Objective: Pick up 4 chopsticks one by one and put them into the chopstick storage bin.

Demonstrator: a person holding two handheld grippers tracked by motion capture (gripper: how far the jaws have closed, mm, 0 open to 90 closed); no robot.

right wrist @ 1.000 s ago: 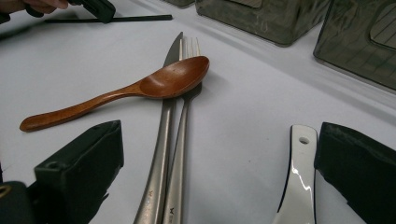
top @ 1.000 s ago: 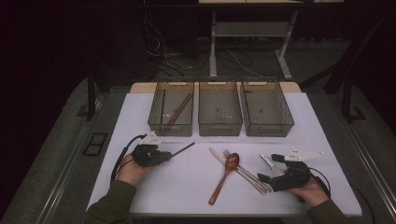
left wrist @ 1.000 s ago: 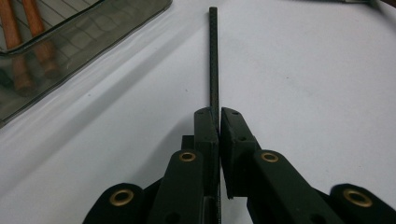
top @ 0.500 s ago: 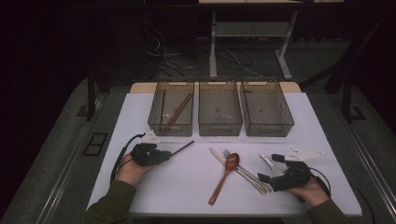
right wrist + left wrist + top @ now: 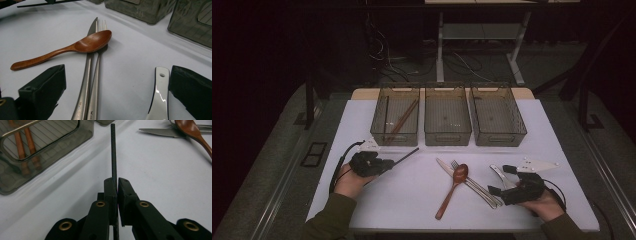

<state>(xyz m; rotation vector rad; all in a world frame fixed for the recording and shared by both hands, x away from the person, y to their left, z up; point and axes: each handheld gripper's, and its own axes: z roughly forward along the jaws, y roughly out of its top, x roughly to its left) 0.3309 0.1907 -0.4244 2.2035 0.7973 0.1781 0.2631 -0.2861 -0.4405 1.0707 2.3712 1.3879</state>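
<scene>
Left gripper view has the left claw [image 5: 117, 185] clamped tight on a black chopstick [image 5: 113, 150], held over the white tabletop [image 5: 412, 195] just near of the left bin [image 5: 396, 120], which already has brown chopsticks [image 5: 402, 120] in it. Looks like the carry step to me, so next it needs lifting over the rim and letting go. Right claw [image 5: 112, 90] sits wide apart by the knife [image 5: 86, 82], fork [image 5: 98, 75], wooden spoon [image 5: 75, 47] and a metal handle [image 5: 160, 95].
</scene>
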